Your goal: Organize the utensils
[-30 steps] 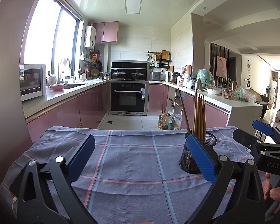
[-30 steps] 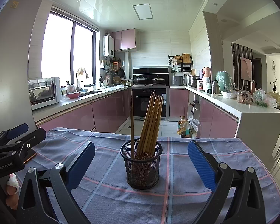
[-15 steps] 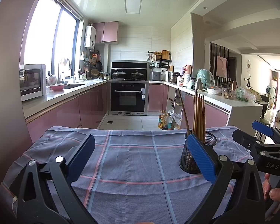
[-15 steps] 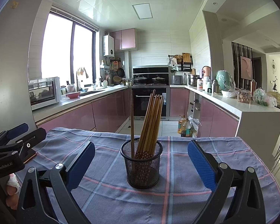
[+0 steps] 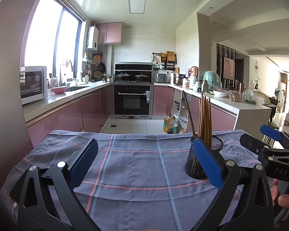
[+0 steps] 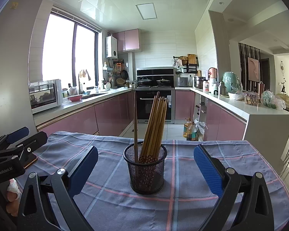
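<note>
- The right gripper [image 6: 145, 170] is held wide apart and empty, its two blue pads flanking the view with nothing between them.
- The left gripper [image 5: 144, 163] is likewise spread wide and carries nothing; only bare cloth is seen between its pads.
- A black mesh holder [image 6: 145, 170] is seen straight ahead of the right gripper, centred in its opening but not yet touched by either pad.
- From the left wrist view the same holder lies off to the right, partly hidden behind the right-hand pad, so the right gripper is judged the nearer and better aligned of the two.
- The chopsticks [image 6: 155, 127] are gathered in the holder as a bundle leaning rightward, their long axis close to upright; one darker chopstick [image 6: 135, 123] stands apart at the left side, nearly vertical.
- The holder rests on the plaid tablecloth [image 6: 212, 157]; no loose utensils are seen on it.
- The task is judged to be at or near its end, or paused between steps; any further grasp would have to be made from above or across the upright sticks.
</note>
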Tool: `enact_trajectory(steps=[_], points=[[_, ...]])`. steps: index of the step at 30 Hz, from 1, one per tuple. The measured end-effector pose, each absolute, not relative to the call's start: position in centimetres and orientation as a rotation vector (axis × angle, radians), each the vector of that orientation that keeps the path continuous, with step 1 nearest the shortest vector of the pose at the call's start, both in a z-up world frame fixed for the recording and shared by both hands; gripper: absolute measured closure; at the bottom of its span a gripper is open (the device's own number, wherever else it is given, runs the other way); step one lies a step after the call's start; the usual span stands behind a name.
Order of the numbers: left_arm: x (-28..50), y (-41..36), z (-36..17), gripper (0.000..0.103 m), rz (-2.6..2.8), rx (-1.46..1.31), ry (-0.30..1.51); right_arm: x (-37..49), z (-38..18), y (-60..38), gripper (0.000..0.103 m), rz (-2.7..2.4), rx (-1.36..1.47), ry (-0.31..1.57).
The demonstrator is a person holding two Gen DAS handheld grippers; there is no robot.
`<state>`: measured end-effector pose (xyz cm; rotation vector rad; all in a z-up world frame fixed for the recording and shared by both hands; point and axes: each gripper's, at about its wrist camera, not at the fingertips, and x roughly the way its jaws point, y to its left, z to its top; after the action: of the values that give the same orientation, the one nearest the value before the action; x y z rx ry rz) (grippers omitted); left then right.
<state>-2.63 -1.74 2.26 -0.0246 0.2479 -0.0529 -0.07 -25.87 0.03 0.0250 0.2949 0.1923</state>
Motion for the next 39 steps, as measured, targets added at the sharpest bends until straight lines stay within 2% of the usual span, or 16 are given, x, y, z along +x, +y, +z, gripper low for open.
enact_trajectory(steps=[39], points=[[-2.52,-2.14,2.0,0.006,-0.05,-0.023,0.253,0.16,-0.3,-25.84,0.007,0.19,0.031,0.296]])
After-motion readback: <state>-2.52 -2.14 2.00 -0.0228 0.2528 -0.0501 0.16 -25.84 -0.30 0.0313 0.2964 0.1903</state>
